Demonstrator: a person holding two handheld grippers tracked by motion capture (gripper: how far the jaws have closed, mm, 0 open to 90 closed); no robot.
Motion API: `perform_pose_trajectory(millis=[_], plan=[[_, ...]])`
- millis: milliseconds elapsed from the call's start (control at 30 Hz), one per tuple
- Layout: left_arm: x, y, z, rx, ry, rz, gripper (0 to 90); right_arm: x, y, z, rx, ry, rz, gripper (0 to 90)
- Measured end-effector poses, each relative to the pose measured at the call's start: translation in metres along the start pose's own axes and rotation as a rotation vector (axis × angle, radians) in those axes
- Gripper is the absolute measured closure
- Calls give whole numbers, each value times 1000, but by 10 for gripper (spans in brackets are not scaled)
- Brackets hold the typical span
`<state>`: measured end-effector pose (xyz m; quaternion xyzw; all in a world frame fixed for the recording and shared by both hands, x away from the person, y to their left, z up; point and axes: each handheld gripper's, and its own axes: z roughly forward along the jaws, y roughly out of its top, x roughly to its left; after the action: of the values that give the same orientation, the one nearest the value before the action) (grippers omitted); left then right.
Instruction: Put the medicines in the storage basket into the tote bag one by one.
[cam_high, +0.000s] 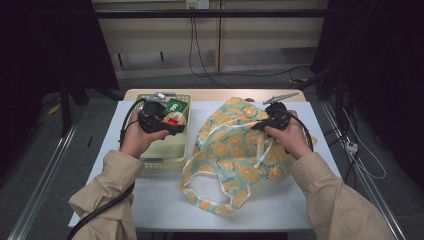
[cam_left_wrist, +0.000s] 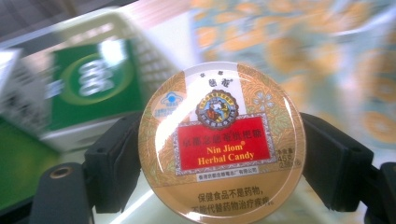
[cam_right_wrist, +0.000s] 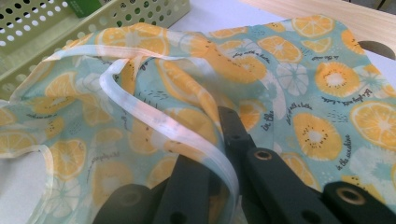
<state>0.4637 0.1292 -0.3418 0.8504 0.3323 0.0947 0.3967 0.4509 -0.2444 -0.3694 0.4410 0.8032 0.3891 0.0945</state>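
The left gripper (cam_left_wrist: 222, 154) pinches a round Nin Jiom herbal candy tin (cam_left_wrist: 222, 142) over the green basket (cam_high: 162, 159); its lower rim is cut off. The right gripper (cam_right_wrist: 219, 154) clamps the orange-print bag (cam_right_wrist: 299, 84) by its white-trimmed edge; the basket's green box (cam_left_wrist: 95, 84) is blurred.

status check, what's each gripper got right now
Left gripper shut on herbal candy tin, above green basket. Right gripper shut on white trim of citrus-print bag. Nothing between tin and bag.
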Motion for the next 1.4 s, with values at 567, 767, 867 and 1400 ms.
perform_pose_trajectory(millis=[567,767,867,1400], plan=[[-81,15,22,-45,-183,111,207,4,3,3,3,0,-10,899],[-96,15,33,-48,-218,124,207,4,3,4,0,5,-7,898],[-101,15,40,-54,-227,123,207,4,3,4,-1,4,-8,899],[-116,6,78,-50,-238,109,207,5,3,0,-12,13,-12,899]])
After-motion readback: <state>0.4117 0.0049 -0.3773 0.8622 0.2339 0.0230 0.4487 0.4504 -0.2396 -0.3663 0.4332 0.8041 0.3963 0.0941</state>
